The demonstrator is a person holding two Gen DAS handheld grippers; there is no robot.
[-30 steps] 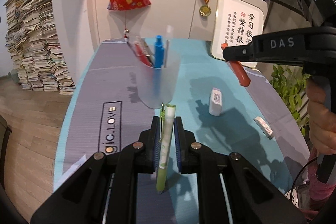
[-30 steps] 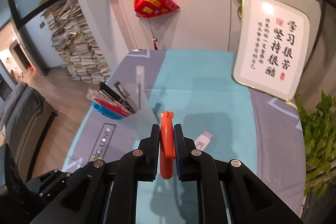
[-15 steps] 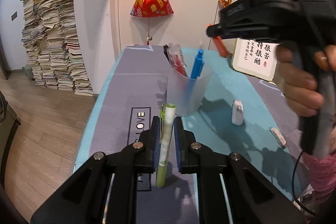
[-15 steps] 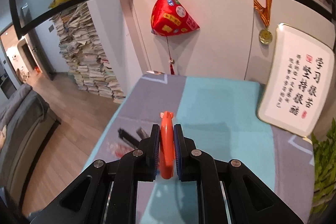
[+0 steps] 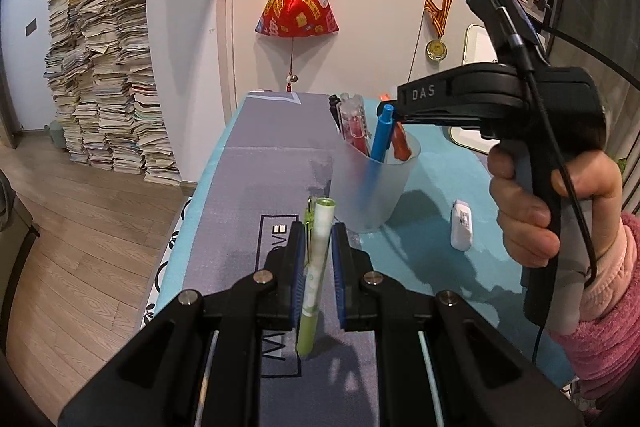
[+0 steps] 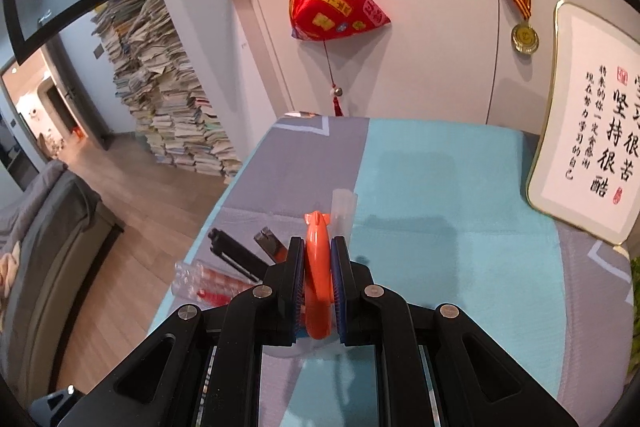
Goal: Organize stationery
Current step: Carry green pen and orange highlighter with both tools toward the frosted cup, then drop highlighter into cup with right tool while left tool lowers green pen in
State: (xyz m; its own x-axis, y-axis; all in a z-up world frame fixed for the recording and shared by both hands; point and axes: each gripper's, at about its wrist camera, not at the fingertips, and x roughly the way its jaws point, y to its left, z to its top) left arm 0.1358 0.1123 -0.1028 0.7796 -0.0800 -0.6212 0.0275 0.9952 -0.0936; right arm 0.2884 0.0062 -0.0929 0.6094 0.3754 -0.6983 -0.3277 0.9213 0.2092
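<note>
Orange pen (image 6: 318, 275) clenched in your right gripper (image 6: 318, 291), tip inside the frosted cup (image 5: 374, 183); left gripper (image 5: 318, 267) jaws grasp the green pen (image 5: 316, 267).

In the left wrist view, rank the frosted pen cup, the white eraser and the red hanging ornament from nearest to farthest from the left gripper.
From the left gripper, shut on the green pen:
1. Frosted pen cup, just ahead, slightly right.
2. White eraser, on the table farther right.
3. Red hanging ornament, on the far wall.
</note>
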